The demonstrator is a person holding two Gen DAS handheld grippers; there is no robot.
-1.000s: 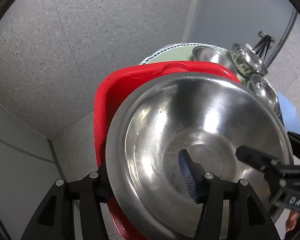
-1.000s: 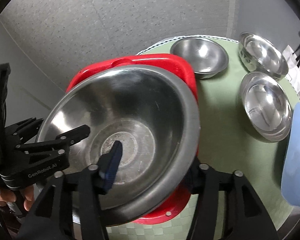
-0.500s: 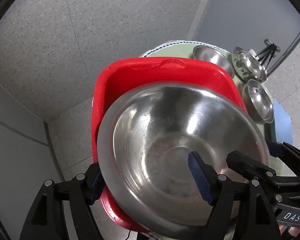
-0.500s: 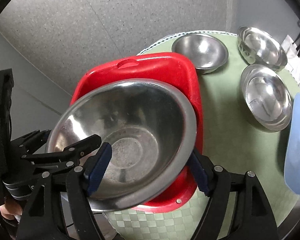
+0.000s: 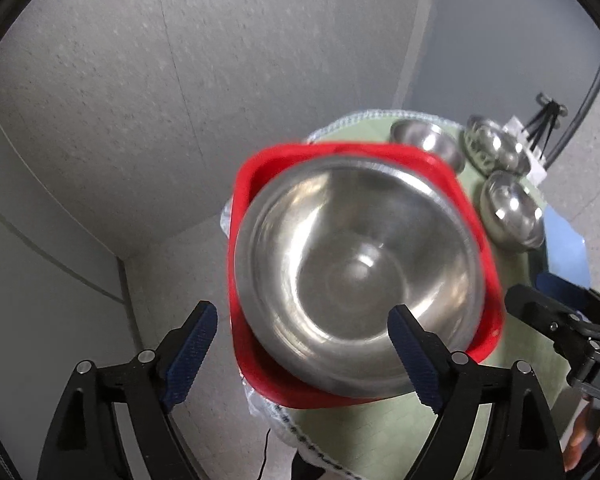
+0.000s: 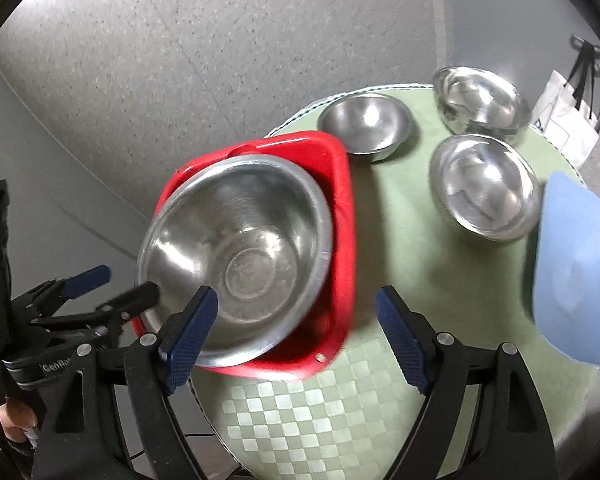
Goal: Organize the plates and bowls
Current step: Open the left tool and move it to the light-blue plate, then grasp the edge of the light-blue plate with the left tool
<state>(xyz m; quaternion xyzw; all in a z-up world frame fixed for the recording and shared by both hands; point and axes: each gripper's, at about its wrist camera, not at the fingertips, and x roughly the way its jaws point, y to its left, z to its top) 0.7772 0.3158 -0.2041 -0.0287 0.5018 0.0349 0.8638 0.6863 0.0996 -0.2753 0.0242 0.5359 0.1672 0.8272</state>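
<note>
Steel bowl (image 5: 356, 276) is sat in the red tub (image 6: 340, 216) on the table (image 6: 404, 280). Jaws of L gripper (image 5: 306, 354) & R gripper (image 6: 296, 332) were just being opened, now spread wide w/ nothing gripped.

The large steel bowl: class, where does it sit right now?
In the right wrist view the large steel bowl sits inside the red tub at the table's left edge, left of three smaller bowls.
</note>
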